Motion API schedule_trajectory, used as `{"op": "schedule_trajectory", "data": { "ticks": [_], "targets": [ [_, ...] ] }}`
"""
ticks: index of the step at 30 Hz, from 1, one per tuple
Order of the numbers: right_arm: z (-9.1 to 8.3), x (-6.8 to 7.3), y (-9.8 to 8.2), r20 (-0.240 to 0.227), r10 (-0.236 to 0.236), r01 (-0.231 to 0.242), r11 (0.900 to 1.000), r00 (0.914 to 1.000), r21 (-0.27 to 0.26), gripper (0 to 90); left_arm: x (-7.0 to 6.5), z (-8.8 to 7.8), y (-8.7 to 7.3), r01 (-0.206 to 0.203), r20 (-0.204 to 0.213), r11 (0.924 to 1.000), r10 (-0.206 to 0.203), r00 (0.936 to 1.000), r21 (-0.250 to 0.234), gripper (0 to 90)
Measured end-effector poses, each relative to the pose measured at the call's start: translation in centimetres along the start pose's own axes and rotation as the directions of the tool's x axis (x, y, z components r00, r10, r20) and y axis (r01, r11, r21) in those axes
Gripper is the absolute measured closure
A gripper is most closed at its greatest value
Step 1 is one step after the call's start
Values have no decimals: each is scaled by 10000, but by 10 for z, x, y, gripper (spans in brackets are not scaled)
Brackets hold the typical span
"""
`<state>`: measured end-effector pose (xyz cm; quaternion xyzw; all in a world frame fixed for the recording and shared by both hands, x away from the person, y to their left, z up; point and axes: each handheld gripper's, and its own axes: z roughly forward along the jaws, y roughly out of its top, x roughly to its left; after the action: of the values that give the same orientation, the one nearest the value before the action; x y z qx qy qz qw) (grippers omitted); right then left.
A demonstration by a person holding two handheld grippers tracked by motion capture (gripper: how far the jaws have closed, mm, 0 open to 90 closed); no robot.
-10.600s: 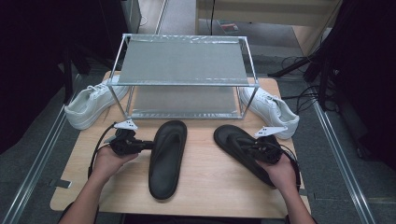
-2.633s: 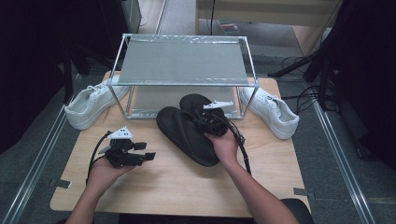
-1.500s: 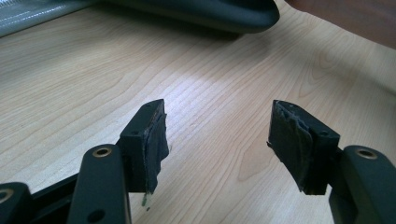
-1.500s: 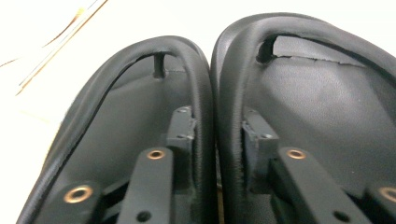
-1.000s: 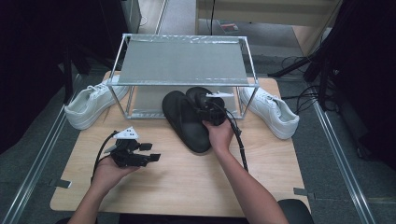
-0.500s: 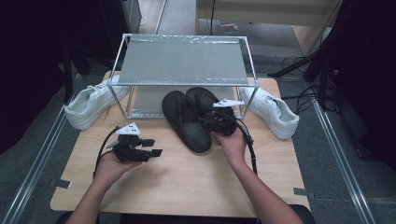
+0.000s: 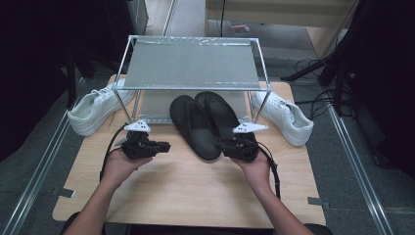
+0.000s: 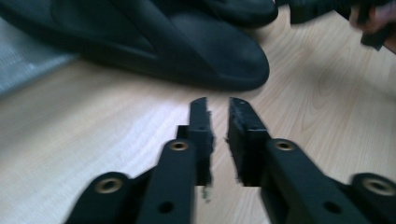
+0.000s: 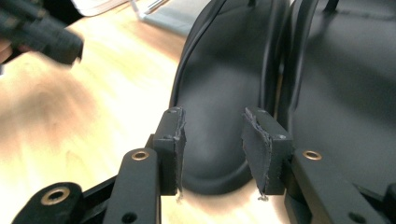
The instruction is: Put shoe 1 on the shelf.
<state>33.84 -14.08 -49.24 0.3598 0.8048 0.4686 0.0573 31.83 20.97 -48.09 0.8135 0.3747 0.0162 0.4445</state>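
Note:
Two black flip-flops lie side by side, the left one (image 7: 193,125) and the right one (image 7: 220,115), toes under the metal rack (image 7: 191,63). My right gripper (image 7: 226,143) sits at their heels. Its jaws have just been closing a little and stand open, and between them (image 9: 212,119) I see the left flip-flop's heel (image 9: 219,84) just beyond, untouched. My left gripper (image 7: 165,146) hovers left of the flip-flops over bare wood. Its jaws have just been closing, and a narrow gap (image 8: 218,107) with nothing in it is left between them.
A white sneaker (image 7: 98,107) lies left of the rack and another (image 7: 284,115) to its right. The wooden table (image 7: 186,186) stretches toward the person's side. Dark floor and cables surround it.
My right gripper has drawn back from on top of the flip-flops to their heels, and the right flip-flop now lies straight beside the left one. The left gripper's jaws went from wide to nearly closed.

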Motion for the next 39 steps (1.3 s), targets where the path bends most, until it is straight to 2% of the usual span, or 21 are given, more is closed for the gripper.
{"op": "schedule_trajectory", "data": {
  "ticks": [2, 4, 5, 6, 10, 11, 13, 14, 15, 17, 18, 20, 23, 24, 26, 27, 29, 37, 39],
  "targets": [
    [-3, -4, -12, 115, -271, 267, 9991, 9996, 325, 621, 3, 0, 2, 13, 75, 10000, -14, 10000, 89, 865],
    [-4, -8, -16, 263, -263, 250, 9986, 9993, 476, 632, 5, 1, 5, -71, 54, 9998, 70, 10000, 209, 887],
    [-4, -8, -16, 263, -263, 250, 9986, 9993, 476, 632, 6, 1, 7, -95, 75, 9997, 93, 9999, 231, 887],
    [-6, -11, -17, 191, -31, 25, 9996, 9998, 287, 652, 7, 0, 11, -221, 127, 9995, 218, 9997, 241, 900],
    [-6, -8, -20, 171, 88, -94, 9995, 9998, 317, 670, 6, 0, 16, -231, 263, 9994, 224, 9994, 266, 900],
    [-6, -8, -20, 171, 88, -94, 9995, 9998, 317, 670, 5, -1, 17, -149, 440, 9997, 140, 9989, 200, 900],
    [-4, -5, -21, 135, 167, -173, 9989, 9998, 443, 709, 2, -5, 21, -157, 529, 9999, 156, 9985, 4, 900],
    [-4, -5, -21, 135, 167, -173, 9989, 9998, 443, 709, 1, -5, 23, -206, 607, 9998, 204, 9979, 30, 900],
    [-4, -3, -21, -13, 374, -373, 9982, 9993, 469, 754, 0, -6, 26, -359, 527, 9993, 353, 9980, 90, 900],
    [-4, -3, -21, -22, 300, -299, 9984, 9995, 480, 768, 1, -6, 32, -380, 584, 9993, 379, 9976, 8, 900],
    [-4, -2, -21, -55, 333, -329, 9978, 9994, 578, 813, 2, -6, 34, -394, 514, 9992, 396, 9979, -53, 900],
    [-3, -1, -21, -50, 306, -302, 9975, 9995, 638, 853, 6, -5, 44, -346, 659, 9994, 348, 9972, -49, 900],
    [-1, -1, -23, -46, 366, -361, 9959, 9993, 834, 887, 7, -6, 51, -461, 575, 9989, 463, 9973, -62, 900],
    [1, -1, -23, 14, 256, -256, 9956, 9997, 903, 900, 7, -7, 55, -494, 556, 9987, 498, 9972, -80, 900],
    [3, -2, -25, 13, 220, -220, 9945, 9998, 1025, 900, 9, -8, 62, -528, 607, 9982, 543, 9967, -274, 900],
    [4, -3, -25, -33, 265, -260, 9937, 9996, 1092, 900, 9, -8, 69, -617, 514, 9979, 627, 9967, -198, 900],
    [6, -3, -27, -35, 238, -232, 9925, 9997, 1203, 900, 10, -8, 72, -697, 427, 9974, 704, 9966, -175, 900],
    [10, -7, -30, -13, 183, -179, 9894, 9998, 1444, 900, 11, -13, 95, -1088, 372, 9940, 1090, 9933, -79, 900],
    [11, -7, -31, 22, 193, -194, 9890, 9998, 1468, 900, 11, -16, 102, -1211, 208, 9926, 1211, 9924, -6, 900]
  ]
}}
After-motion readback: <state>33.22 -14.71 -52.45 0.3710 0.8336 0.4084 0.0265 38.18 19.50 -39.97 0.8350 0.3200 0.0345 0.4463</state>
